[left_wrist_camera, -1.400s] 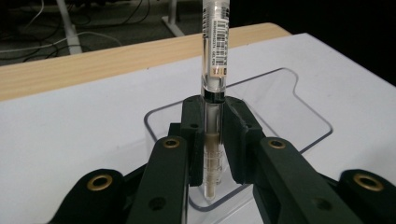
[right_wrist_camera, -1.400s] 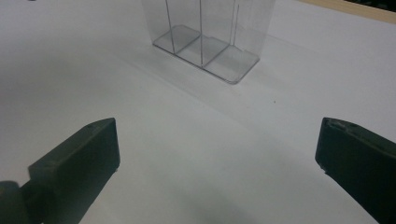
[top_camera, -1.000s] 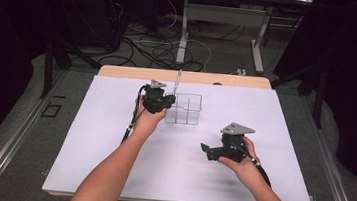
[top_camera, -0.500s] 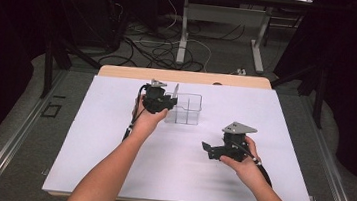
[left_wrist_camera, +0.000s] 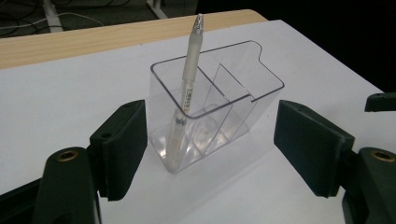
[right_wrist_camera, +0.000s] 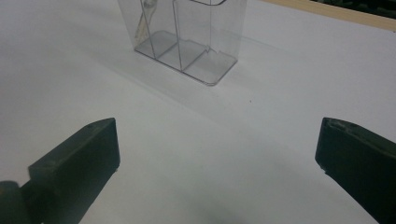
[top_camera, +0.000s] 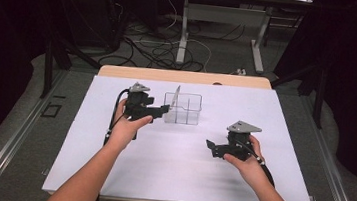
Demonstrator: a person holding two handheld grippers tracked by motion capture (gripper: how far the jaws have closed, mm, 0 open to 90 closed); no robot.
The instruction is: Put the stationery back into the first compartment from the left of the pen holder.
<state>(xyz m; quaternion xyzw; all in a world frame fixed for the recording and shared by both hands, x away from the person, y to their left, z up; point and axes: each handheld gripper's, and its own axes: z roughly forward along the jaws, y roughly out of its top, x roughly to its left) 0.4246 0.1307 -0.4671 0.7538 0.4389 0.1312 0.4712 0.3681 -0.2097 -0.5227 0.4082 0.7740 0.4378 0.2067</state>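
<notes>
A clear plastic organizer (top_camera: 188, 110) with several compartments stands at the back middle of the white table cover (top_camera: 183, 176). A white pen (left_wrist_camera: 189, 88) stands tilted in its left end compartment, tip up, with nothing touching it. My left gripper (top_camera: 164, 110) hovers just left of the organizer (left_wrist_camera: 261, 91); its jaws have just been opening and stand wide, either side of the organizer without touching it. My right gripper (top_camera: 210, 148) is held low over the table's right half, open and empty, pointing at the organizer (right_wrist_camera: 187, 37).
A bare wooden strip (top_camera: 184, 76) runs along the table's far edge. Beyond it are table legs and cables on the floor (top_camera: 172, 49). The right gripper's jaw tip (left_wrist_camera: 380, 100) shows at the right edge of the left gripper view.
The left gripper's jaws opened and let go of the pen, which now stands in the organizer. The left hand drew back to the left. The right hand stayed put.
</notes>
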